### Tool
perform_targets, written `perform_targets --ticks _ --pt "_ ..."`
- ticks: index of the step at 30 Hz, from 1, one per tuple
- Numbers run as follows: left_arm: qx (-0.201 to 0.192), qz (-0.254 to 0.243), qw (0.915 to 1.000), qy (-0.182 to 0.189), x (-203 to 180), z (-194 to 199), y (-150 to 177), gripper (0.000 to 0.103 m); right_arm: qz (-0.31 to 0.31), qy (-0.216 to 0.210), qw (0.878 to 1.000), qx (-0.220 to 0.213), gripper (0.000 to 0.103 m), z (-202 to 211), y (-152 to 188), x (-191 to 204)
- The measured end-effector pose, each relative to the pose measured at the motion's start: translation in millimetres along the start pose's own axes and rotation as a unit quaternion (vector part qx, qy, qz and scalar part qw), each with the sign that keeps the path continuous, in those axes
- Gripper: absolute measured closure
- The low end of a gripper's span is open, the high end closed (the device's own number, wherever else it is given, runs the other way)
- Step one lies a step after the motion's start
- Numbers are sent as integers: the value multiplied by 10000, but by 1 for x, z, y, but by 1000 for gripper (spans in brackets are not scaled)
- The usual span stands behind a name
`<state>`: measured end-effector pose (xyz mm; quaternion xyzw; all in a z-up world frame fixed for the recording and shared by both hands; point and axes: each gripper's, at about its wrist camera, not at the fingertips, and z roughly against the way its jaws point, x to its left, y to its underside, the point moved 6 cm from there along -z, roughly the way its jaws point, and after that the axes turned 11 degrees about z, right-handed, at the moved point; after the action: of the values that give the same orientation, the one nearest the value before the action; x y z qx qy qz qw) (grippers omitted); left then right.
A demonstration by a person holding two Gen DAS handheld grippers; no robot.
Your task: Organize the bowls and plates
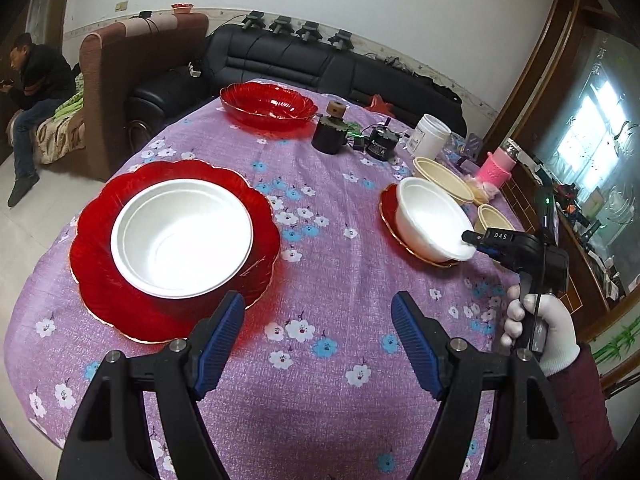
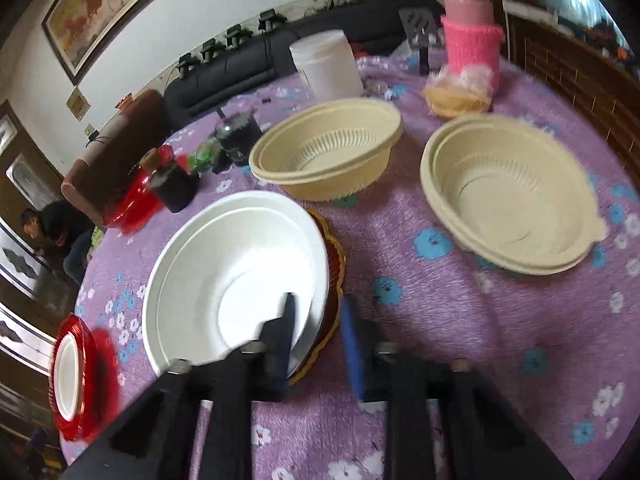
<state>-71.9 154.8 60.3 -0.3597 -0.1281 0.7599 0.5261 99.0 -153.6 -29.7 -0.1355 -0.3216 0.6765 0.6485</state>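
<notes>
**Right fingers at the rim of a white bowl, left fingers empty**

Nearest the left wrist camera, the left gripper hangs with its blue-padded fingers wide apart and nothing between them, over the purple flowered cloth of the worktop. Just beyond it lies a large red scalloped plastic plate, its near edge partly hidden by one finger, with a round white plastic bowl standing in it.

To the right, a white-gloved hand holds the right gripper. Its fingers are drawn close together across the rim of a second white bowl, one inside and one outside. Blur hides how firmly the pads press. This bowl sits on a small red plate and covers most of it.

Behind stand two cream ribbed plastic bowls, apart from each other. Each looks double-rimmed, perhaps a nested pair. Farther back are a white lidded jar, a bottle in a pink knitted sleeve cut off at its top, a dark pot and a red fluted glass bowl. The small clutter around the pot cannot be made out.
</notes>
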Motion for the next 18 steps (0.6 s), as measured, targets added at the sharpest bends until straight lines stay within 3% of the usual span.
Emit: perform_targets --ticks 6,10,18 --pt "41 100 9999 -54 8 -5 -2 28 -550 -723 9955 -276 96 10 1 -6" --pt "139 87 9999 8 6 -11 2 28 -969 -1326 9859 -331 97 19 -5 0" --pt "164 20 9998 52 4 -13 7 28 -889 -1776 9791 -432 96 17 -26 53"
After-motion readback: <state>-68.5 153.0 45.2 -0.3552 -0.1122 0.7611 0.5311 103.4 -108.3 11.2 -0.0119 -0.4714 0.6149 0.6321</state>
